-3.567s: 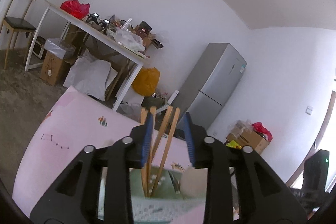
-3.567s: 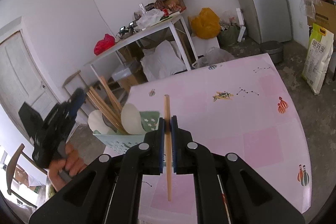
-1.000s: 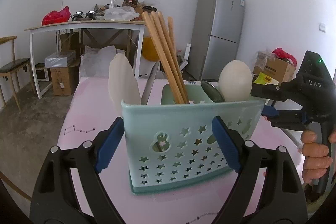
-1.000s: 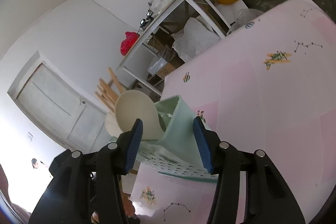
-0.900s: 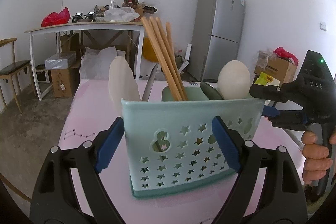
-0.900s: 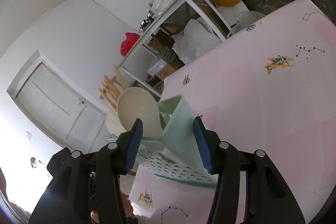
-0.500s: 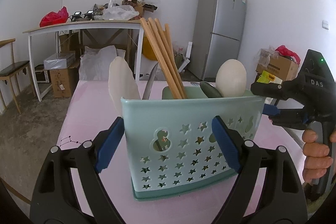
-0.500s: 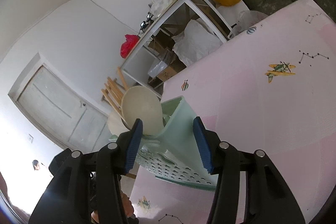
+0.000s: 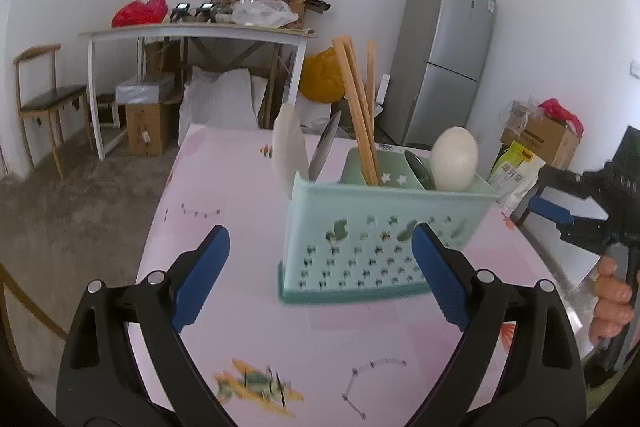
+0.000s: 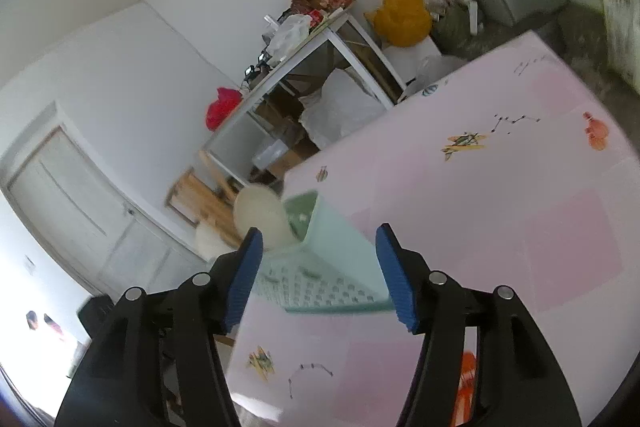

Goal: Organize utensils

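Observation:
A mint-green plastic utensil caddy (image 9: 372, 243) with star cut-outs stands on the pink table (image 9: 224, 195). It holds wooden chopsticks (image 9: 358, 115), white spoons (image 9: 454, 159) and a knife (image 9: 324, 147). My left gripper (image 9: 320, 275) is open and empty, just in front of the caddy and apart from it. My right gripper (image 10: 320, 273) is open and empty, near the caddy's (image 10: 332, 259) end; whether it touches it I cannot tell. The right gripper also shows in the left wrist view (image 9: 560, 219) at the right edge.
A white side table (image 9: 192, 35) piled with clutter stands behind, with boxes and bags under it. A grey fridge (image 9: 444, 59) stands at the back right, a wooden chair (image 9: 40, 95) at the left. A white door (image 10: 80, 211) shows in the right wrist view.
Both grippers have pulled back from the caddy, which now stands free on the table. The left gripper has drawn away and to the left.

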{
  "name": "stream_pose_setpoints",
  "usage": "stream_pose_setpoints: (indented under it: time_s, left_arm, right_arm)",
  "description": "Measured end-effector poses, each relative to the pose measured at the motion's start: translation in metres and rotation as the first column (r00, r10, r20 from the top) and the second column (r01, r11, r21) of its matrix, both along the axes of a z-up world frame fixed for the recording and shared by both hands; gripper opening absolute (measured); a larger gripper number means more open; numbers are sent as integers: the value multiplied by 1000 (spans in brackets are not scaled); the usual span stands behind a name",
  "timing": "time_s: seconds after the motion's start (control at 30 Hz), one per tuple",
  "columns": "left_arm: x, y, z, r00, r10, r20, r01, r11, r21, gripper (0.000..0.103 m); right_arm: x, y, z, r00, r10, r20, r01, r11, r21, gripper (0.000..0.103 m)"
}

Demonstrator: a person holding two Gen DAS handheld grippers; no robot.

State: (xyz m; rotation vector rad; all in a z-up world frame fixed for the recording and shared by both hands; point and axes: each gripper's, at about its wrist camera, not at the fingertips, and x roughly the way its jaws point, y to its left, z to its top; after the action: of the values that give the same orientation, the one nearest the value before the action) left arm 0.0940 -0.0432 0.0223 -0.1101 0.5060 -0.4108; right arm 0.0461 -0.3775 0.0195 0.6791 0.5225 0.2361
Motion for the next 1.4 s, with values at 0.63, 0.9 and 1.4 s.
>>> stream_pose_setpoints:
  time_s: [0.63,0.9,1.4]
  left_arm:
    - [-32,25,4,977,199,-78,-196,979,51,93]
    - [-40,15,16,952,304,-16,-293,929,228,94]
    - [-54,30,37,964,264,12,-262,950,171,95]
  right_arm:
    - [-39,96,20,992,-125,-16,103,874,-475,83]
    - [-38,128,21,981,-191,23,163,763,-626,96]
    - [-33,142,20,945,-327,-9,222,662,-716,96]
